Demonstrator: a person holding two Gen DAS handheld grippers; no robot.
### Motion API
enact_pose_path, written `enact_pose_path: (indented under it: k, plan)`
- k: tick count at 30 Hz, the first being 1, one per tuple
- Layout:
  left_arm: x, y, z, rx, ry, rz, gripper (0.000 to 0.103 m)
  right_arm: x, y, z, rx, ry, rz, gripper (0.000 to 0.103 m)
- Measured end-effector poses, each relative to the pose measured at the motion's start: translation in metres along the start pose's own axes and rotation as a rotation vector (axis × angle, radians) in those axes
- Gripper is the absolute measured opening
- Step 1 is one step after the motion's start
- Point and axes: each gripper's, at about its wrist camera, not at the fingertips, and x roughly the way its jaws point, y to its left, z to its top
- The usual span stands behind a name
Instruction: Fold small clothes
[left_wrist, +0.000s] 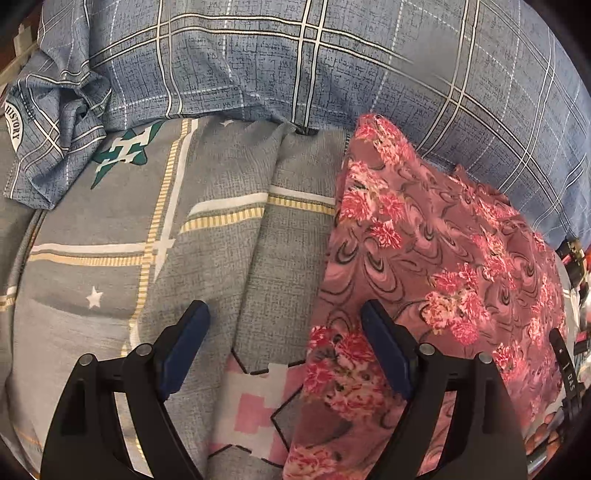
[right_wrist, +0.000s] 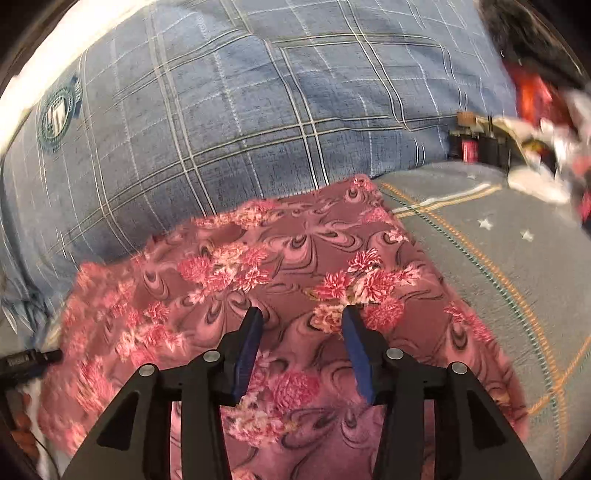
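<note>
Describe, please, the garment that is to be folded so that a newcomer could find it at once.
Start from the big blue plaid pillow at the back of the bed; just in front of it lies the grey sheet with yellow stripes and white stars. On that sheet lies the pink floral garment, the only rose-coloured cloth with red flower clusters.

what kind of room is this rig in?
Most likely a bedroom, working on a bed: a grey printed bedsheet with stars, a big blue plaid pillow behind it, and the pink floral garment spread on the sheet. Bedside clutter is too blurred to identify.
</note>
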Motion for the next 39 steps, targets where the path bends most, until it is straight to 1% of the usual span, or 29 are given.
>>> enact_pose_path:
  k: [1,2,3,4,6,8,9,11,13,14,15,18,19,20,21,24,25,26,27,28,29,30,33,35,36,37,38,39]
  plan:
    - [-0.001,0.002,0.002,-0.006,-0.002,0.001,0.086,-0.004,0.006,0.000,-0.023,0.006,-0.011,0.049]
    - [-0.002,0.001,0.003,-0.014,-0.004,0.005,0.086,-0.007,0.010,-0.001,-0.031,0.007,0.002,0.050]
    - [-0.005,0.007,0.005,-0.034,-0.010,0.012,0.085,-0.015,0.017,-0.003,-0.032,0.005,0.045,0.050]
    - [-0.005,0.013,0.007,-0.051,-0.013,0.017,0.085,-0.021,0.024,-0.006,-0.034,0.001,0.079,0.053]
    - [-0.006,0.025,0.011,-0.089,-0.015,0.016,0.085,-0.031,0.046,-0.018,-0.078,0.011,0.171,0.055]
    - [-0.006,0.038,0.014,-0.123,-0.010,0.005,0.085,-0.041,0.080,-0.038,-0.187,0.030,0.253,0.055]
    - [-0.006,0.045,0.015,-0.142,-0.008,-0.006,0.085,-0.048,0.100,-0.050,-0.265,0.040,0.292,0.056]
    - [-0.007,0.052,0.017,-0.162,-0.007,-0.013,0.085,-0.056,0.133,-0.072,-0.403,0.047,0.342,0.056]
    - [-0.009,0.059,0.018,-0.174,-0.013,-0.016,0.085,-0.066,0.172,-0.099,-0.567,0.037,0.388,0.058]
    - [-0.011,0.062,0.019,-0.179,-0.020,-0.014,0.085,-0.069,0.184,-0.108,-0.617,0.031,0.394,0.059]
    - [-0.013,0.066,0.020,-0.182,-0.025,-0.013,0.085,-0.071,0.198,-0.118,-0.682,0.020,0.394,0.062]
    - [-0.020,0.076,0.018,-0.195,-0.036,-0.019,0.085,-0.073,0.232,-0.142,-0.837,-0.011,0.362,0.065]
    - [-0.021,0.077,0.020,-0.199,-0.037,-0.023,0.085,-0.074,0.241,-0.148,-0.872,-0.039,0.343,0.066]
    - [-0.021,0.079,0.020,-0.207,-0.039,-0.028,0.085,-0.076,0.250,-0.152,-0.903,-0.090,0.319,0.068]
    - [-0.021,0.082,0.020,-0.219,-0.040,-0.036,0.085,-0.075,0.256,-0.152,-0.923,-0.111,0.299,0.070]
    - [-0.023,0.083,0.019,-0.228,-0.034,-0.050,0.085,-0.071,0.275,-0.154,-0.953,-0.164,0.242,0.071]
    - [-0.022,0.083,0.020,-0.227,-0.030,-0.056,0.085,-0.068,0.279,-0.153,-0.957,-0.182,0.220,0.068]
    - [-0.022,0.083,0.020,-0.226,-0.027,-0.063,0.085,-0.065,0.282,-0.152,-0.958,-0.191,0.196,0.068]
    - [-0.022,0.083,0.020,-0.226,-0.024,-0.073,0.085,-0.062,0.284,-0.150,-0.953,-0.197,0.188,0.058]
    - [-0.021,0.084,0.020,-0.227,-0.017,-0.096,0.085,-0.060,0.284,-0.147,-0.946,-0.190,0.181,0.032]
    - [-0.021,0.085,0.019,-0.230,-0.011,-0.124,0.085,-0.058,0.283,-0.142,-0.930,-0.179,0.185,0.019]
    - [-0.019,0.086,0.020,-0.240,0.002,-0.181,0.085,-0.057,0.279,-0.135,-0.898,-0.183,0.195,0.008]
    - [-0.013,0.085,0.021,-0.286,0.042,-0.386,0.085,-0.071,0.262,-0.121,-0.802,-0.246,0.221,0.005]
    - [-0.009,0.079,0.023,-0.297,0.065,-0.476,0.085,-0.080,0.255,-0.118,-0.771,-0.271,0.236,0.005]
    - [-0.007,0.073,0.026,-0.295,0.076,-0.519,0.085,-0.082,0.251,-0.117,-0.757,-0.275,0.245,0.005]
    - [-0.006,0.068,0.028,-0.290,0.079,-0.543,0.085,-0.083,0.249,-0.116,-0.748,-0.274,0.253,0.005]
    - [-0.007,0.059,0.029,-0.279,0.082,-0.562,0.085,-0.084,0.247,-0.116,-0.740,-0.272,0.262,0.005]
    - [-0.004,0.046,0.033,-0.245,0.103,-0.571,0.085,-0.084,0.246,-0.115,-0.738,-0.269,0.270,0.005]
